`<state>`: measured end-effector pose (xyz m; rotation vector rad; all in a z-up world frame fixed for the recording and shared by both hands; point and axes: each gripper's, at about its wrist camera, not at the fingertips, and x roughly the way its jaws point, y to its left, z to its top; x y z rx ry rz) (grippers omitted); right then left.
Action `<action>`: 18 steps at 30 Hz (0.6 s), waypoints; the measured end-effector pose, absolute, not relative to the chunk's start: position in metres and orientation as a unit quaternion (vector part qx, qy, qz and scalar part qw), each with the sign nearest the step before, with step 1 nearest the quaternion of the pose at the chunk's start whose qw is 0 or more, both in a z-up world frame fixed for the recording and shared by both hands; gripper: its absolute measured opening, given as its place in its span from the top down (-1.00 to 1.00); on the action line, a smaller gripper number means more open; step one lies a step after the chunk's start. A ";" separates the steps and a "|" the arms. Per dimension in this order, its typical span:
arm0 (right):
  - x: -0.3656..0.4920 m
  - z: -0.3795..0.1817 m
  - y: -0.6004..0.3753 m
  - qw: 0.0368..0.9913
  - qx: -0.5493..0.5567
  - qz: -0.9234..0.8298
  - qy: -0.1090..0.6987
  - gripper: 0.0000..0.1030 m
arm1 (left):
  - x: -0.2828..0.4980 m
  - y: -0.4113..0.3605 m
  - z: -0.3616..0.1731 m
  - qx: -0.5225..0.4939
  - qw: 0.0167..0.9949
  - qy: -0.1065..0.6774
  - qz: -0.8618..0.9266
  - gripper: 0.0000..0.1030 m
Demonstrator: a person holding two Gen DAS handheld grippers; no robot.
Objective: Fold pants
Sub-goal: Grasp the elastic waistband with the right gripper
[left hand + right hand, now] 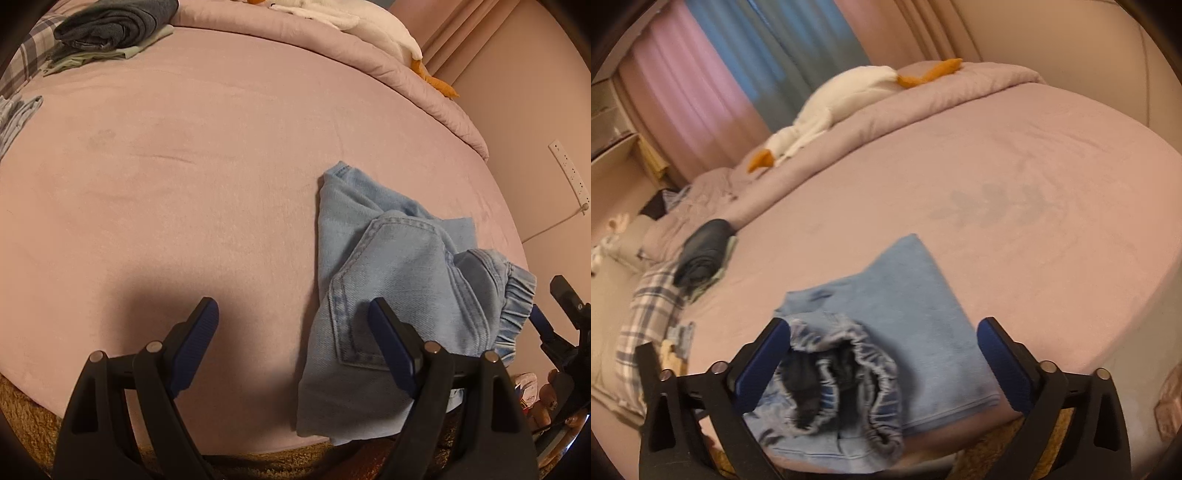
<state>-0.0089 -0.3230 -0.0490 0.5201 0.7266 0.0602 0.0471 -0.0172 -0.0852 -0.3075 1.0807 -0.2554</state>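
Observation:
Light blue jeans (pixel 388 258) lie in a loose, partly folded bundle on the pink bed (pixel 184 184), near its front edge. My left gripper (pixel 295 314) hangs open just above the bed; its right finger (pixel 388 332) is over the jeans' back pocket and its left finger is over bare sheet. In the right wrist view the jeans' gathered elastic waistband (pixel 846 373) bulges up between the fingers of my right gripper (pixel 882 332), which is wide open, its pads not pressing the cloth. The right gripper (pixel 552 306) also shows at the waistband's right end.
A stack of folded dark clothes (pixel 114 26) (pixel 705 254) sits at the bed's far side beside plaid fabric (pixel 26 62). A white goose plush (pixel 834 107) lies on the rolled pink duvet (pixel 369 62). A power strip (pixel 569 173) hangs on the wall. Brown rug (pixel 29 417) lies below the bed.

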 end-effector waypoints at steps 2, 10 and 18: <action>-0.002 -0.057 -0.316 0.893 0.252 0.044 0.371 -0.98 | 0.047 -0.017 -0.086 -0.147 0.837 0.513 -0.122 -0.61; 0.018 -0.081 -0.278 0.859 0.258 0.111 0.429 -0.98 | 0.046 -0.019 -0.091 -0.142 0.834 0.518 -0.123 -0.61; 0.037 -0.103 -0.259 0.858 0.211 0.080 0.462 -0.06 | 0.046 -0.023 -0.087 -0.130 0.837 0.515 -0.129 -0.61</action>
